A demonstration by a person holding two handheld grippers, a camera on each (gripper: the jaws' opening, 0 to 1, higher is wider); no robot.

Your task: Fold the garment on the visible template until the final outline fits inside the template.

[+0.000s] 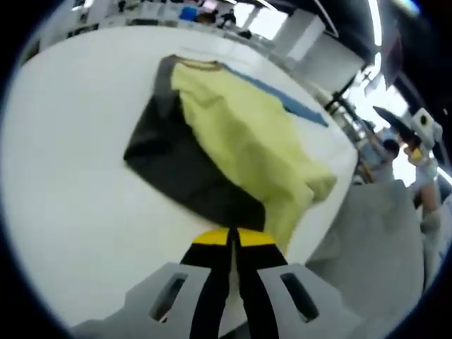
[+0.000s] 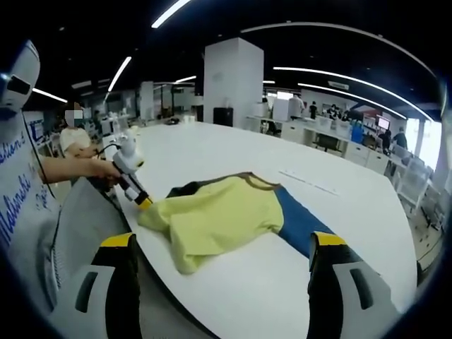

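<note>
Yellow shirt point(image 2: 215, 215) lies half-folded over the dark template point(image 1: 180, 169). Left tongs point(image 1: 233, 239) pinch its corner; right tongs point(image 2: 222, 247), wide open and empty, hang before it. More folds remain.

Left claw point(image 1: 233, 244): two black jaws with yellow tips, pressed together, on pale grey slotted mounts. Right claw point(image 2: 222, 244): the same black jaws, yellow tips and grey slotted mounts, set wide apart above the desk point(image 2: 282, 282).

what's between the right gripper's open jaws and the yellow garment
Bare white table, seen in the right gripper view. The right gripper hangs open, short of the yellow garment, nothing lying in between.
</note>
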